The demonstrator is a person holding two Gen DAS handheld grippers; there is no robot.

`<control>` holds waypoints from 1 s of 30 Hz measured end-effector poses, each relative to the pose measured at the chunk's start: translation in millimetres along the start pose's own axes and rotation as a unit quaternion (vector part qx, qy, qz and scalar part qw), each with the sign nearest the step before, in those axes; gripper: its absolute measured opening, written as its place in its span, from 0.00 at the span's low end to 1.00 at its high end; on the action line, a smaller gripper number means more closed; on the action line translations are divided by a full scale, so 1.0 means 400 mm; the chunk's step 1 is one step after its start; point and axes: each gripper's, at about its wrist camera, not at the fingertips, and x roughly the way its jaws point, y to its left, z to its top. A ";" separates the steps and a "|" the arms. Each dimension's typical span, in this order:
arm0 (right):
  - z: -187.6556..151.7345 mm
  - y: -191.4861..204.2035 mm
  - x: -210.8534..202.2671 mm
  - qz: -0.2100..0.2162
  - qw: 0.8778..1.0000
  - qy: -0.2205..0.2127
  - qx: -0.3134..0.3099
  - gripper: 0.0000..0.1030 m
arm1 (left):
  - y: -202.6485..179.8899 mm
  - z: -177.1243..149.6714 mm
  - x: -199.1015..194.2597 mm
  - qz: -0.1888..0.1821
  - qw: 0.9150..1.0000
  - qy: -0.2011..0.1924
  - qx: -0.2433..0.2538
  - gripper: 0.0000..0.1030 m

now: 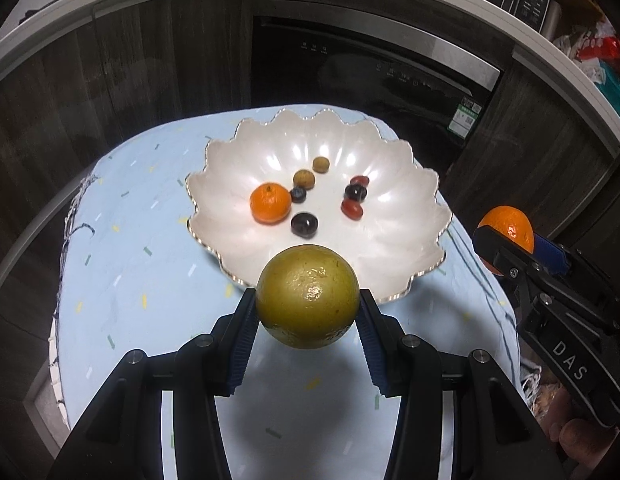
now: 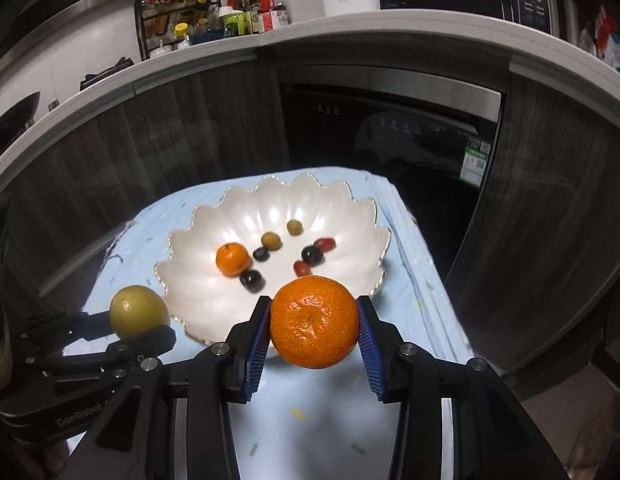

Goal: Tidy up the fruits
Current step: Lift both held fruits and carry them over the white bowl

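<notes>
fruits – left gripper (image 1: 307, 306) grips dull yellow-green orange (image 1: 307, 296) | right gripper (image 2: 314, 328) grips glossy mandarin (image 2: 314, 322)

light: bright overhead | glare: bowl (image 1: 390, 184) | surroundings: dim | edges: fisheye-curved | focus: mostly sharp

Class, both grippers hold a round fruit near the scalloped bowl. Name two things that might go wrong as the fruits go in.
1. The green fruit and the orange are each pinched by only two fingers; being round, either might slip out and roll off the cloth.
2. The bowl already holds a small orange and loose berries; a dropped fruit may knock or bruise them.
</notes>
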 end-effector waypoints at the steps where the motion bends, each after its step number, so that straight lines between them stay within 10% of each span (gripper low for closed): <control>1: 0.004 -0.001 0.001 0.000 1.000 -0.002 -0.002 0.41 | -0.001 0.006 0.000 0.001 1.000 -0.001 0.000 0.46; 30: 0.067 -0.022 0.148 -0.018 0.999 0.004 -0.040 0.41 | 0.016 0.089 0.156 0.028 0.999 0.027 0.000 0.46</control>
